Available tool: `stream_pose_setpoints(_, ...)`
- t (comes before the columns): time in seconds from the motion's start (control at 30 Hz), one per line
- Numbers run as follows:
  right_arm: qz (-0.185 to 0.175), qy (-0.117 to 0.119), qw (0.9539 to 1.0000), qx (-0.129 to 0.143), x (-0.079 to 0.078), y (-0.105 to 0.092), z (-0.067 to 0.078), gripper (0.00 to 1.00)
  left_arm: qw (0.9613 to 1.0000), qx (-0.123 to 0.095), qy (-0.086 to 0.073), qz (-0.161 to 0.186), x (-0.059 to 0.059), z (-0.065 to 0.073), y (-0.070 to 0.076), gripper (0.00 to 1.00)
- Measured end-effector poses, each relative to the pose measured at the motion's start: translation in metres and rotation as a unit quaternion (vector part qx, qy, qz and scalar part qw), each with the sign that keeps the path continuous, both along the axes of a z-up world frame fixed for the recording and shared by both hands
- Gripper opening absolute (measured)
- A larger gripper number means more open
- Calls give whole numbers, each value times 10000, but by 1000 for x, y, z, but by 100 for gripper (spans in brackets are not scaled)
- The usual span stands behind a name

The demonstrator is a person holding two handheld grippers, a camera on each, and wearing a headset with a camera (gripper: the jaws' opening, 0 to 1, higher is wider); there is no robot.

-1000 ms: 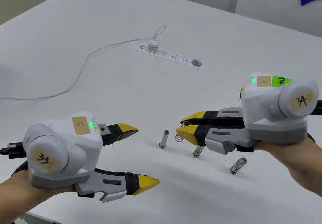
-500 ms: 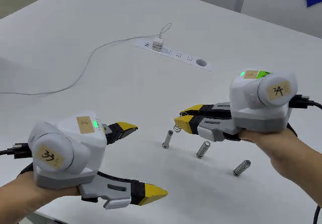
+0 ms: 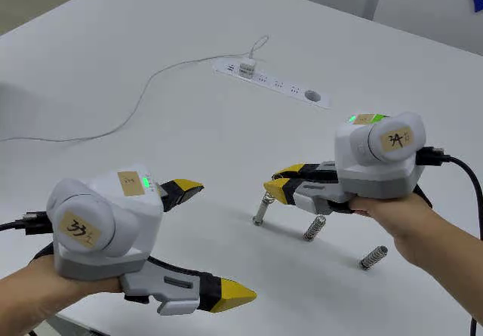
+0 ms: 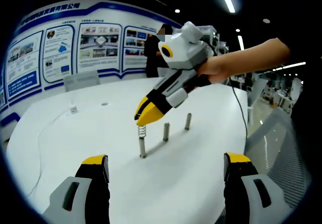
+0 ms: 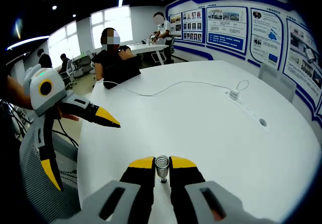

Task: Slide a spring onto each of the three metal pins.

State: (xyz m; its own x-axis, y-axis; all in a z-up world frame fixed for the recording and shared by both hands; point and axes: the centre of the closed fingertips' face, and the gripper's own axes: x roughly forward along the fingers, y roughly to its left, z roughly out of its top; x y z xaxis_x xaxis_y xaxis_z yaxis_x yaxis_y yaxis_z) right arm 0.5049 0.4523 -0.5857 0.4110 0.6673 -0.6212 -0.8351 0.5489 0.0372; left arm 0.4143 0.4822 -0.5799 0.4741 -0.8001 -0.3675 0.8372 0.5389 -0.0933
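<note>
Jaws on the right gripper (image 3: 272,187) are clenched on a spring (image 3: 267,197), pinching it near its upper coils. In the right gripper view the coil sits between the two yellow tips, with the end of a pin showing just below it. Jaws on the left gripper (image 3: 213,241) stand wide apart and grasp nothing, low at the left of the head view and well apart from the work.

The held spring hangs right over the head of the first pin (image 3: 260,214), near the centre of the head view. In the left gripper view its lowest coils seem to meet the pin's top, but I cannot tell whether it has started down the shaft. The second pin (image 3: 315,227) and third pin (image 3: 373,257), toward the lower right, each look wrapped in coils, so I judge two of the three done and this one the last. What is left is to lower the spring along the pin and release it.

Nothing lies between spring and pin. The two finished pins stand close below the right gripper's body, so a low sweep might knock them. Toward the upper middle of the table (image 3: 90,57) lie a white power strip (image 3: 275,87) and a thin cable (image 3: 139,98) trailing to the left edge, both well clear of the pins
</note>
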Motion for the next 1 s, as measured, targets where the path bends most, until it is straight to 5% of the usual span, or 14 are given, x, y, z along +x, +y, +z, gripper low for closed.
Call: stream_pose_setpoints(1.0,94,396,9980,-492,-8,4,-57,12,9998,124,169,62,-1,-13,5,100)
